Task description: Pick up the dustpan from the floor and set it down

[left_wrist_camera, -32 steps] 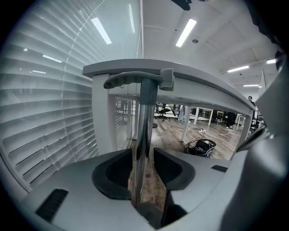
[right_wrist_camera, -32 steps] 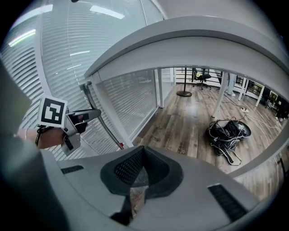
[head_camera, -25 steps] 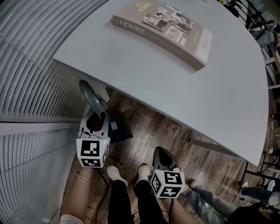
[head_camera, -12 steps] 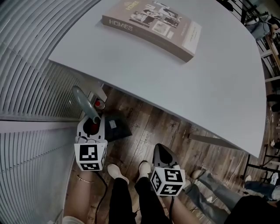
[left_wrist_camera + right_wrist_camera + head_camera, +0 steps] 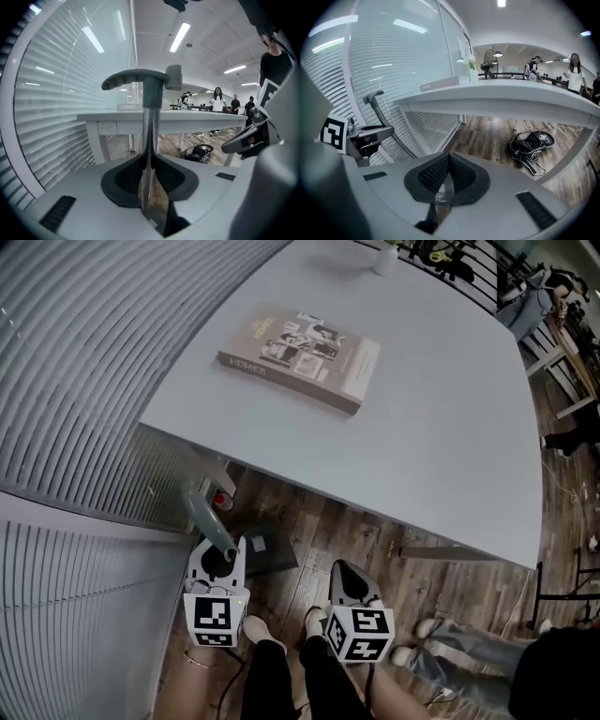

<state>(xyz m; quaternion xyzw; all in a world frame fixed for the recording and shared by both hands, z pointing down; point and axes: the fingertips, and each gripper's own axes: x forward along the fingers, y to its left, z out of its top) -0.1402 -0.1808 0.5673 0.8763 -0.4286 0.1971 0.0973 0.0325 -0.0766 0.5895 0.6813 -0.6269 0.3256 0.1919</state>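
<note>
The left gripper (image 5: 150, 187) is clamped on the shiny upright pole (image 5: 151, 124) of the dustpan (image 5: 270, 549). Its jaws have just been closing, and their dark pads now press the pole from both sides. The curved grey-green handle (image 5: 136, 77) tops the pole above the jaws. Seen from the head, the dustpan's dark pan hangs just ahead of this gripper, beneath the near edge of the white table (image 5: 441, 427) and close to the slatted blinds (image 5: 94, 362). It seems to sit clear of the wooden floor (image 5: 366, 540), though that is hard to judge from above. The right gripper (image 5: 444, 180) is closed with nothing between its jaws, just beside the left one. A book (image 5: 300, 357) lies flat on the table.
</note>
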